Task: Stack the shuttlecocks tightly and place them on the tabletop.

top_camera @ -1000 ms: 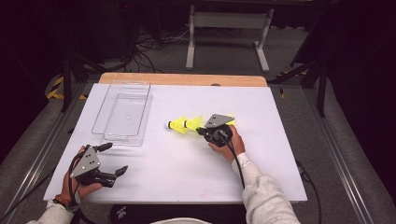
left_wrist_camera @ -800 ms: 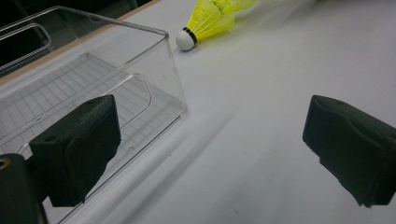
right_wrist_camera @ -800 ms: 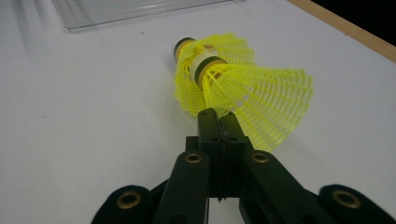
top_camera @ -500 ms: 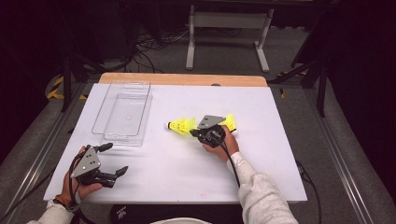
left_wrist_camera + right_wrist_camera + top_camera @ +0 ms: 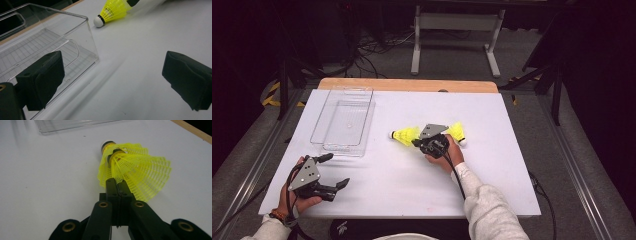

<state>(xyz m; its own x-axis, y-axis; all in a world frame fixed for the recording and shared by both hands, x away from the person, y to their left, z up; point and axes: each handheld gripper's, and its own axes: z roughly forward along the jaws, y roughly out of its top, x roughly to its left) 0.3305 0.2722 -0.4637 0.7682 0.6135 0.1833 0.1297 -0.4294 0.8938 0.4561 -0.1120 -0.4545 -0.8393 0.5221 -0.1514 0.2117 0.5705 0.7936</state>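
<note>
The yellow shuttlecock (image 5: 130, 170) lies on the white tabletop (image 5: 492, 165) near its middle, and my right hand-held gripper (image 5: 117, 185) has its jaws pressed together on the edge of the net skirt. A second yellow shuttlecock (image 5: 456, 131) lies just behind that hand. My left hand-held gripper (image 5: 331, 171) rests with jaws wide and nothing between them — just beside the clear plastic box (image 5: 343, 122).

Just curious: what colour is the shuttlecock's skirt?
Bright yellow mesh on the shuttlecock, clearest in the right gripper view.

Clear bin (image 5: 343, 122) blocks far left, shuttlecocks (image 5: 407, 135) mid-table, bare table (image 5: 492, 170) near right.
</note>
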